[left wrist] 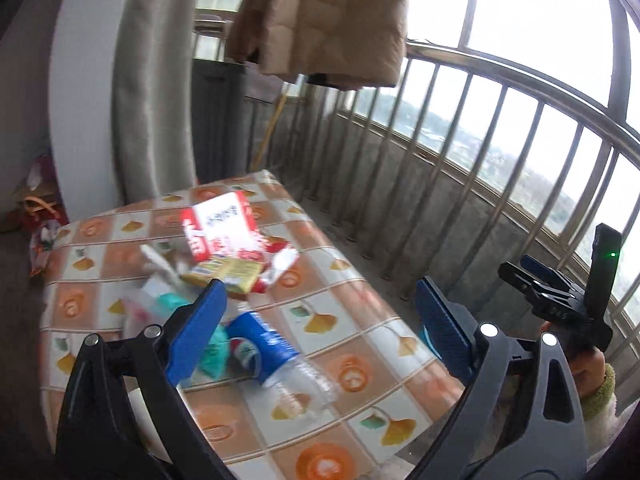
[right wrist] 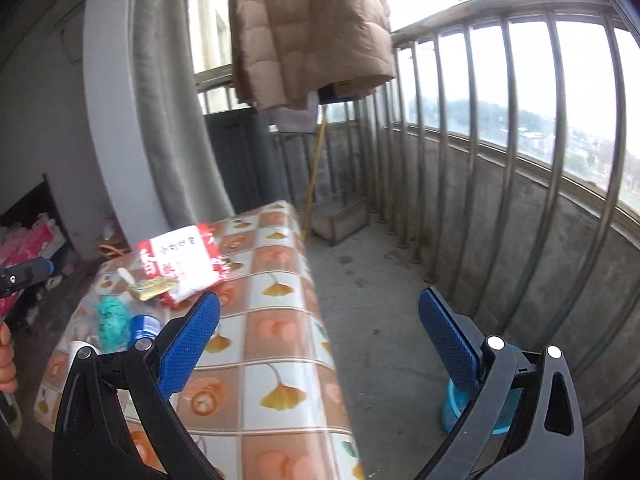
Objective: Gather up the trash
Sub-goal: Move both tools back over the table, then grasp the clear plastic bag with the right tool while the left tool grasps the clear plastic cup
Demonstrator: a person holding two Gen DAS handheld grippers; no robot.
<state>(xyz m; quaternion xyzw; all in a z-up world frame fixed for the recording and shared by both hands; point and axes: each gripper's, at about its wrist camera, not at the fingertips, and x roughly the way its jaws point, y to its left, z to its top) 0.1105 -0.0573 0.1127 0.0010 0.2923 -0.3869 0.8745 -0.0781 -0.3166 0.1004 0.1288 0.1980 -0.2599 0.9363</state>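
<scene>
Both grippers hang above a surface (left wrist: 360, 344) covered with a checked orange-and-white cloth, each tilted down toward it from the near side.

The left gripper (left wrist: 320, 320) has its jaws spread wide, nothing between the blue pads (left wrist: 196, 332), touching nothing. Seen from this gripper, the trash lies directly under and beyond its left pad. The right gripper (right wrist: 320, 332) is likewise wide open and empty; it sits off the right edge of the surface, over bare concrete floor (right wrist: 380, 280), its right pad in front of a light blue bin (right wrist: 456, 404) standing on that floor. In the left wrist view the right gripper shows at the far right, gripped by a hand (left wrist: 588, 372) in a fuzzy greenish cuff.

The trash is gathered at the left half of the surface: a red-and-white carton (left wrist: 220, 224) toward the far end, a yellow wrapper (left wrist: 228, 272) just nearer than it, a crumpled teal piece (right wrist: 114, 320) nearer still, and a clear plastic bottle with a blue label (left wrist: 272, 352) lying on its side closest to the left gripper.

Beyond the surface's far end, a tan padded coat (right wrist: 308, 32) hangs by the metal railing (right wrist: 500, 140).
</scene>
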